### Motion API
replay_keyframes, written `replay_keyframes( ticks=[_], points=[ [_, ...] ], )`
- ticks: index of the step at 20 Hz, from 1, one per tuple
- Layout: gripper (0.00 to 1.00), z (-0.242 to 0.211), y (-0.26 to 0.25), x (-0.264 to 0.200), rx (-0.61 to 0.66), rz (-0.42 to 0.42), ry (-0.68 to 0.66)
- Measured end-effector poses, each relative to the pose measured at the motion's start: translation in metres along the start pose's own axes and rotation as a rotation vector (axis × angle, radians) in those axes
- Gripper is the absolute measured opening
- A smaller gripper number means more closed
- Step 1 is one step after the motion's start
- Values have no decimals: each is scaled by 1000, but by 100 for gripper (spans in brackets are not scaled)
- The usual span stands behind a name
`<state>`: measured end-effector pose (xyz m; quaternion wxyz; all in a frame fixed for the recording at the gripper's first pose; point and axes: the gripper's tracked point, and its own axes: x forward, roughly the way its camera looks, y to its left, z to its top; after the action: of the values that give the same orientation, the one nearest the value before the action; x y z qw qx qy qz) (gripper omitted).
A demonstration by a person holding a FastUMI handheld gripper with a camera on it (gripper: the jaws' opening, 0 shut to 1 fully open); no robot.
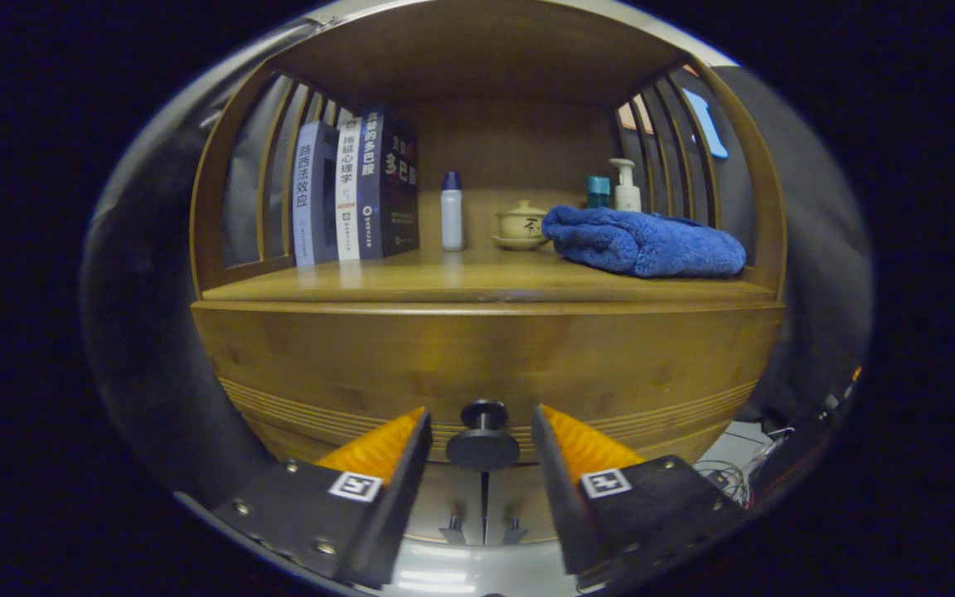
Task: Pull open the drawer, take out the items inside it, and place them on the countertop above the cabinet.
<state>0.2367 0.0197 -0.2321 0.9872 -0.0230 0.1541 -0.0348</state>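
A wooden drawer front [486,365] runs across the cabinet below the countertop [477,286]. Its round dark knob [483,431] sticks out between my two fingers. My gripper [482,431] is open, one finger on each side of the knob with a small gap to it. The drawer looks closed, and what lies inside it is hidden.
On the countertop stand three upright books [353,195] at the left, a white bottle with a blue cap [452,211], a small lidded teapot [521,224], a folded blue towel [643,242], and a pump bottle [627,186] behind it. Slatted wooden sides and a top board enclose the shelf.
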Motion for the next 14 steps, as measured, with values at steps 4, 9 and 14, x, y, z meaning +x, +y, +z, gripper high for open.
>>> replay_keyframes(
  ticks=[4,9,14],
  points=[
    [45,-6,3,7,97,-7,16],
    [44,-5,3,3,79,-24,-48],
    [36,-5,3,3,53,-20,-56]
  ],
)
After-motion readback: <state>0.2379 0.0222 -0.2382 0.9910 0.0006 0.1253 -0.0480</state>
